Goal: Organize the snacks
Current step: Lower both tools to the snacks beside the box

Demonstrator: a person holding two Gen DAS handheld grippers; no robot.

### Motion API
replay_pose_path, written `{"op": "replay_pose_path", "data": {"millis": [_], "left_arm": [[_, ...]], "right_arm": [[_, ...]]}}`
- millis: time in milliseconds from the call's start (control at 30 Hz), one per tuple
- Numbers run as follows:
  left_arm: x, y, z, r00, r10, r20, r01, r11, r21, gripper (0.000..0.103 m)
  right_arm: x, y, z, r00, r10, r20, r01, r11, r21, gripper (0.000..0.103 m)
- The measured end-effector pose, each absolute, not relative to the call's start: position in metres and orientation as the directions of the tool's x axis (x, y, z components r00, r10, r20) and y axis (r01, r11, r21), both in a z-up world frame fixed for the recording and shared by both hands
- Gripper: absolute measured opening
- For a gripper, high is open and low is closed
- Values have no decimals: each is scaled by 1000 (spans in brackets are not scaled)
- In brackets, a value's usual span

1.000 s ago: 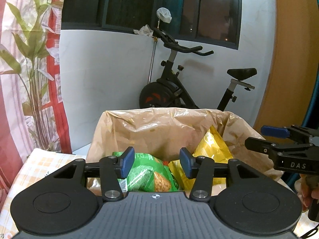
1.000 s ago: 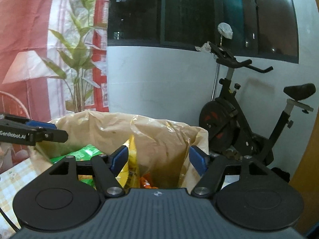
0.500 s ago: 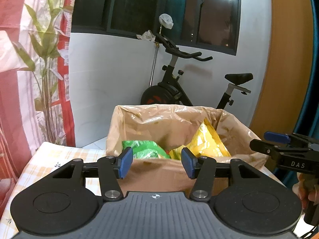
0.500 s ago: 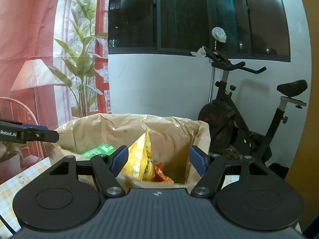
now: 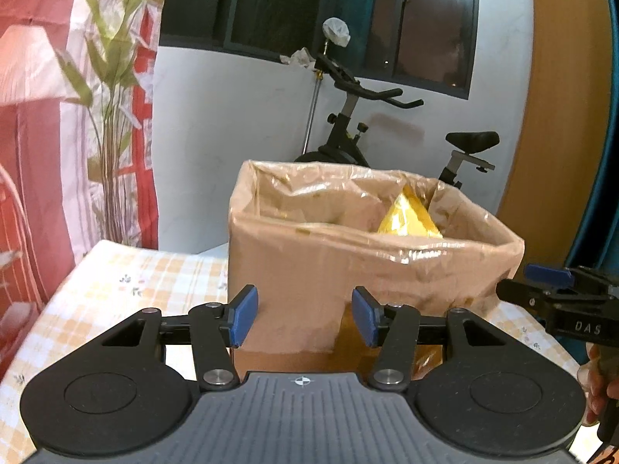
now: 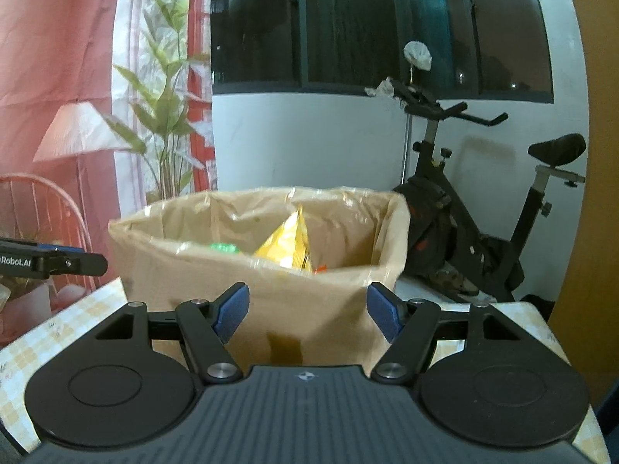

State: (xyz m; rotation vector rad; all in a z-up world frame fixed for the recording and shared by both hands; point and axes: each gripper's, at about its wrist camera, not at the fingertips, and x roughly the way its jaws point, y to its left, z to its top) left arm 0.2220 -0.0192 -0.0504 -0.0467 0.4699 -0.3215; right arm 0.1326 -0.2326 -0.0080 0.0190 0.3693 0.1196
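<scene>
Both grippers have backed away from the box (image 5: 309,270) (snacks inside); left gripper (image 5: 301,315) and right gripper (image 6: 309,311) hang spread and empty, box straight ahead.

A: What are the tools built like?

B: Each is matte black. The left gripper (image 5: 305,317) has a ribbed grey-black deck with a small crosshair mark, two round raised discs at its sides, silver pivot screws and angled linkage arms ending in blue pads (image 5: 243,315).

A: And the other?

B: The right gripper (image 6: 307,311) is built the same. Seen side-on, one body carries white lettering "DAS", the other "Robot.AI". Part of a hand (image 5: 597,386) shows at the frame edge.
</scene>
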Motion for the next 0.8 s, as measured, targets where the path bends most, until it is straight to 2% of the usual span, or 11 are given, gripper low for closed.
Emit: {"op": "replay_pose_path", "data": {"millis": [333,800], "left_arm": [[216,-19,-73,832,-296,-469,277,954,-112,56],[214,-23,-96,802,-293,-521,269,955,-123,56]], "right_arm": [[125,-235,-39,890,119,-440,-107,993,52,71],[125,-237,-59,862,117,-493,-92,993,75,71]]}}
